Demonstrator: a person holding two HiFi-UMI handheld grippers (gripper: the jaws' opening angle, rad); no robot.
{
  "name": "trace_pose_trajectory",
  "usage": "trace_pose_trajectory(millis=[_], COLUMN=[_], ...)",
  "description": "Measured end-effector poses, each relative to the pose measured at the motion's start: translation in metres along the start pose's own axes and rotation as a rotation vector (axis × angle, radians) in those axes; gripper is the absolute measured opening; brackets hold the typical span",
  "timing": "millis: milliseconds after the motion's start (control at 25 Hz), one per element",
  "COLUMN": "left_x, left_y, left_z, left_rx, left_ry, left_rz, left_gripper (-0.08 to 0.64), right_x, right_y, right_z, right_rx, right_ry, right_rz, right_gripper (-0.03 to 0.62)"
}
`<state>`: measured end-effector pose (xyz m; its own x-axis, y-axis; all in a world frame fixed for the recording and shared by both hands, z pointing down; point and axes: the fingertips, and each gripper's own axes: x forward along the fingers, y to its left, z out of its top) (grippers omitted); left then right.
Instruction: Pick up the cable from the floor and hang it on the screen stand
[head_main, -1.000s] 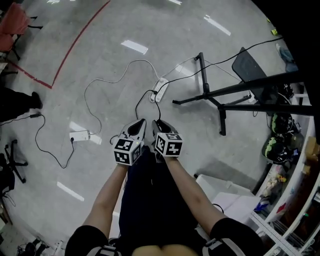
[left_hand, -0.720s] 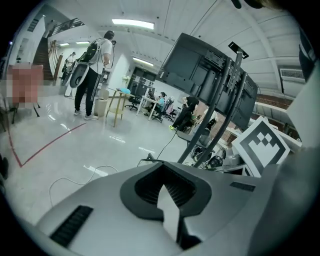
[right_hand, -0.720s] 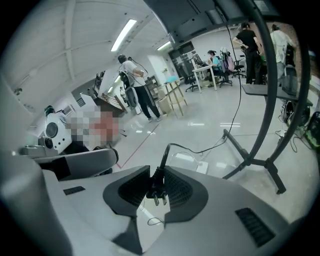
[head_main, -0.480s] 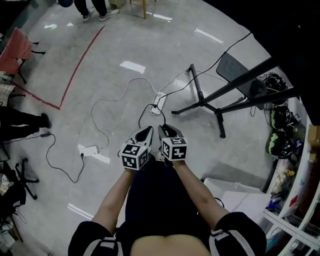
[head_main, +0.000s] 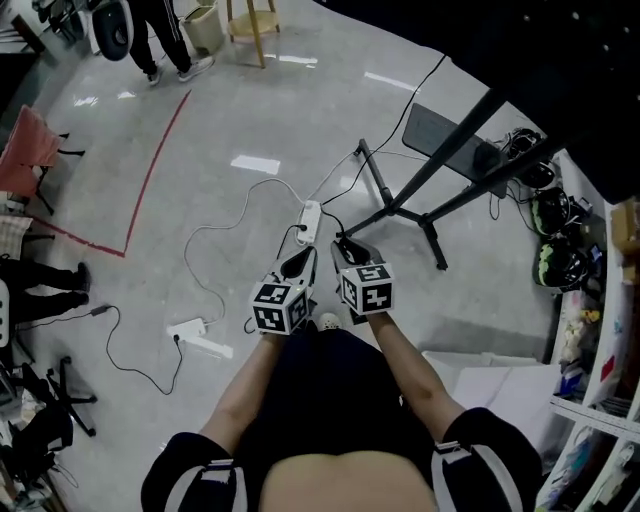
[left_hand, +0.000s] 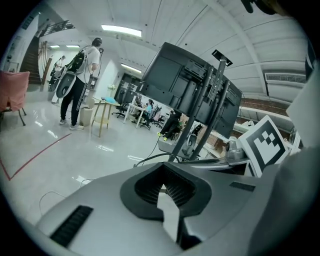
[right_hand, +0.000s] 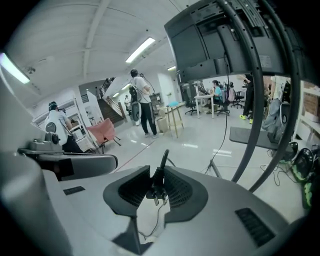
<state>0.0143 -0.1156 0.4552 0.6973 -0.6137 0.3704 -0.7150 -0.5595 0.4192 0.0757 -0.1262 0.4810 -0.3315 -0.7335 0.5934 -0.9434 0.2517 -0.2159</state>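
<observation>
A black cable's plug (right_hand: 157, 188) sits between the pads of my right gripper (right_hand: 156, 186), which is shut on it, prongs toward the camera. The black cable (head_main: 283, 243) hangs from it in a loop to a white power strip (head_main: 309, 218) on the floor. My left gripper (head_main: 301, 262) is raised beside my right gripper (head_main: 345, 246); its fingertips meet, shut, with nothing between them in the left gripper view (left_hand: 161, 188). The black screen stand (head_main: 400, 208) rises just ahead on the right, and its dark screen (left_hand: 175, 80) is above gripper height.
A white cable (head_main: 215, 235) snakes across the floor to a white adapter (head_main: 188, 328). The stand's flat base plate (head_main: 452, 140) and helmets (head_main: 552, 265) lie to the right. A red tape line (head_main: 150, 165), a pink chair (head_main: 35, 150), a stool (left_hand: 102, 115) and a standing person (left_hand: 80, 85) are farther left.
Both grippers have risen together, and the floor looks farther below. The plug went up in the right gripper, drawing the black cable off the floor. The stand is nearer.
</observation>
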Motion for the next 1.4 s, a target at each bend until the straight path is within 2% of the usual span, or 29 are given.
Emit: trace_pose_trajectory(millis=[240,400,520,640,840,1000,1160,1400], left_x=[-0.005,-0.011,-0.014,-0.014,-0.016,-0.023,-0.028,-0.026], left_y=[-0.034,-0.048,-0.055,-0.065,-0.076,-0.076,-0.075,-0.078], left_z=[0.027,0.042,0.043,0.044,0.05,0.057,0.064,0.061], left_rx=[0.062,0.075,0.082,0.112,0.152,0.146,0.131,0.128], left_ry=[-0.036,-0.071,-0.07,-0.067,-0.055,-0.047,-0.06,-0.03], left_rz=[-0.079,-0.119,-0.169,-0.209,-0.259,-0.292,-0.305,-0.335], left_gripper=[0.005,0.005,0.005,0.005,0.005,0.005,0.005,0.005], right_x=[-0.036,-0.062,-0.073,-0.083,-0.093,-0.095,-0.098,-0.104], right_y=[0.0,-0.005,-0.006,-0.011,-0.009,0.006,0.011,-0.003], right_z=[0.026,0.034,0.038,0.049,0.065,0.069,0.072,0.076], right_rx=[-0.111,-0.161,-0.182,-0.163,-0.078,-0.026,-0.014,-0.02], right_ry=[-0.078,-0.113,-0.118,-0.146,-0.224,-0.267,-0.282,-0.28], right_rz=[-0.06,-0.108,-0.111,-0.124,-0.137,-0.129,-0.139,-0.199], right_gripper=[0.103,0.103,0.103,0.103,0.101,0.101,0.101,0.1])
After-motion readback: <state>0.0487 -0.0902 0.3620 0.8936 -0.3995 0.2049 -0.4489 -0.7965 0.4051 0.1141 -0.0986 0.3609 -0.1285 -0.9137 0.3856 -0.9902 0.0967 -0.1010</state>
